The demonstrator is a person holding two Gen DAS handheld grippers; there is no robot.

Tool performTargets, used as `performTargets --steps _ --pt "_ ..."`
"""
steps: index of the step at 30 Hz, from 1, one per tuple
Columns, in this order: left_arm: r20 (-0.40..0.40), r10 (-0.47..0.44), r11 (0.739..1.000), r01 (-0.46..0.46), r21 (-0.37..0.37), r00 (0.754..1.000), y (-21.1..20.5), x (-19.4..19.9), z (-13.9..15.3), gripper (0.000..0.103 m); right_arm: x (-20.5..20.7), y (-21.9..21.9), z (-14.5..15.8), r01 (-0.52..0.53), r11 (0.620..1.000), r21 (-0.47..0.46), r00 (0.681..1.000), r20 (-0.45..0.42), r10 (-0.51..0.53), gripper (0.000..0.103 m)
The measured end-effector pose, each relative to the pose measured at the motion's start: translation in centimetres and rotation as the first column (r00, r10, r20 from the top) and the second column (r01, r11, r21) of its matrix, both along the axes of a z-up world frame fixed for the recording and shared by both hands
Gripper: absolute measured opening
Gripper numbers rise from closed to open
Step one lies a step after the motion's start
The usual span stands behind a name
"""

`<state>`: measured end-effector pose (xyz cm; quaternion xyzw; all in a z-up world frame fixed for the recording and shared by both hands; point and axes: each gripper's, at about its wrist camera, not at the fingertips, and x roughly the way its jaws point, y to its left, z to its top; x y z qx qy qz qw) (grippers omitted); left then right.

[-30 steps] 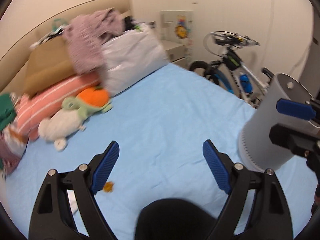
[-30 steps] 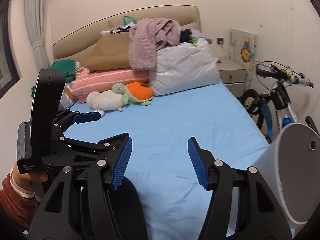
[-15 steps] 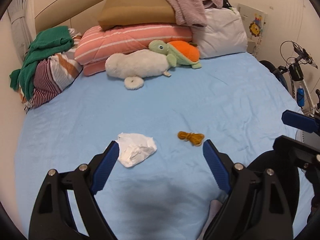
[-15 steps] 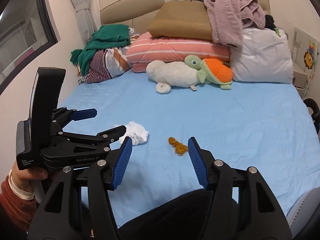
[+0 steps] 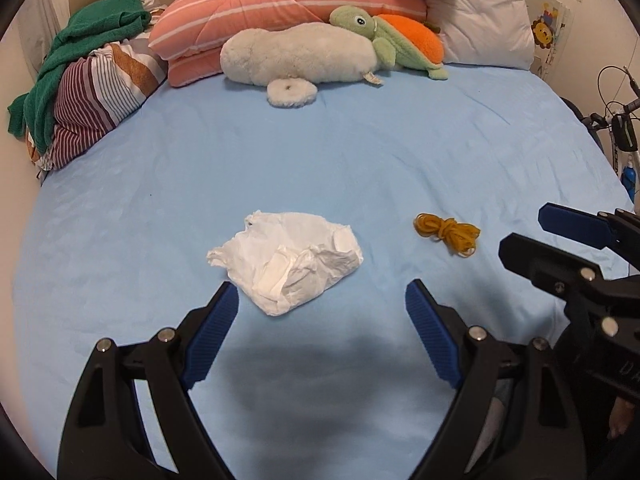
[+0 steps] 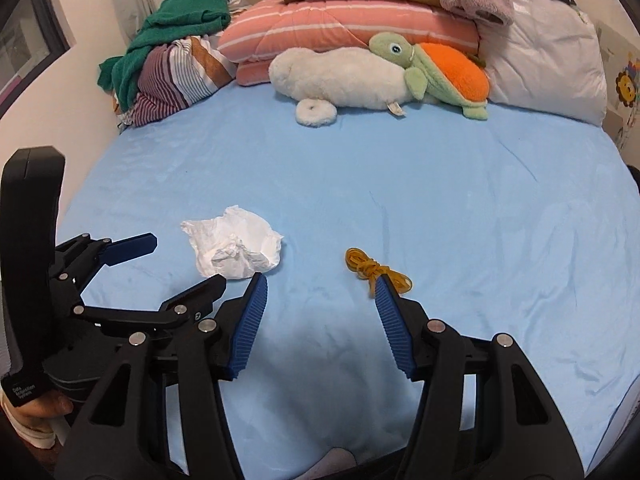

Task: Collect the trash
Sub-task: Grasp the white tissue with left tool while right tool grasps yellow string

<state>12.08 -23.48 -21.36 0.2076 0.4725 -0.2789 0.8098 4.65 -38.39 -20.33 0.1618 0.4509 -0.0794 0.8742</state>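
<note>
Lying on the blue bedsheet (image 5: 360, 160), a crumpled white tissue (image 5: 288, 258) sits just ahead of the left gripper (image 5: 322, 306), whose jaws are spread and empty. A yellow rubber-band bundle (image 6: 376, 270) lies beside it, seemingly just past the right gripper (image 6: 320, 294), likewise spread wide, holding nothing.
</note>
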Motion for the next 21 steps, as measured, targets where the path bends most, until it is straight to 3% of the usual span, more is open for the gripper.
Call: performTargets --steps 4,10,16,21 --pt "-0.031 0.006 1.0 -0.005 0.018 1.0 -0.5 1.7 -2.3 0.085 2.4 -1.0 -2.4 0.022 0.999 0.041 0.998 -0.052 -0.02 0.051" --pt "-0.071 0.0 0.999 0.003 0.035 0.997 -1.2 3.9 -5.5 0.085 6.3 -1.4 -6.2 0.049 0.999 -0.006 0.989 -0.139 -0.049 0.049" --pt "-0.116 -0.002 0.999 0.006 0.041 0.993 -1.6 5.1 -8.1 0.085 7.8 -2.8 -10.4 0.107 0.994 -0.013 0.959 -0.263 -0.107 0.046" --pt "-0.122 0.004 1.0 -0.001 0.023 0.992 -1.6 5.6 -8.9 0.084 7.6 -3.3 -10.4 0.126 0.991 -0.043 0.955 -0.265 -0.133 0.025"
